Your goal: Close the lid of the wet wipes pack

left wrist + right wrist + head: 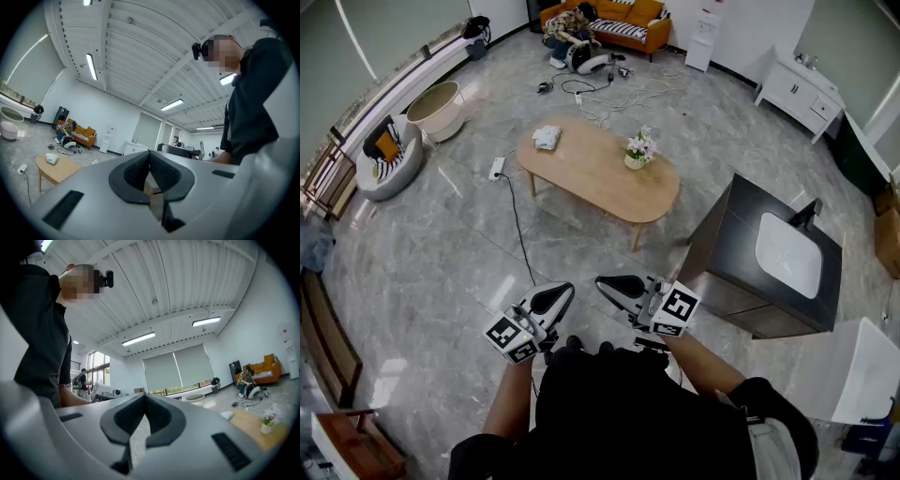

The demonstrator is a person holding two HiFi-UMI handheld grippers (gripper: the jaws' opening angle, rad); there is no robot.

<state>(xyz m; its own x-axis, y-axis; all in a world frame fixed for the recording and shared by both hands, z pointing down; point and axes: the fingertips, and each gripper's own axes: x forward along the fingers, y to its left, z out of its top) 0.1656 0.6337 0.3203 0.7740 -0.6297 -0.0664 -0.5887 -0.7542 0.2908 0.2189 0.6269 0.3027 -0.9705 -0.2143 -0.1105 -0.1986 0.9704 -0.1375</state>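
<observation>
Head view, tools: the white-and-black left gripper (558,295) and right gripper (609,284) sit side by side against the person's body, tips forward. This is probably a carrying pose, since nothing is within reach.
Head view, task thing: the small white wet wipes pack (547,138) lies well ahead of both grippers on an oval light-wood table (600,173). Its lid is too small to make out.
Head view, nearby: a dark cabinet (741,239) with a white basin stands to the right of the right gripper.
Left gripper view: the ribbed pads meet at the tips with nothing between them. The pack (51,159) is far ahead, left of the jaws.
Right gripper view: the jaws are likewise closed and empty. The pack (226,415) is far ahead, right of the jaws.
Stage: the approach has not begun.
</observation>
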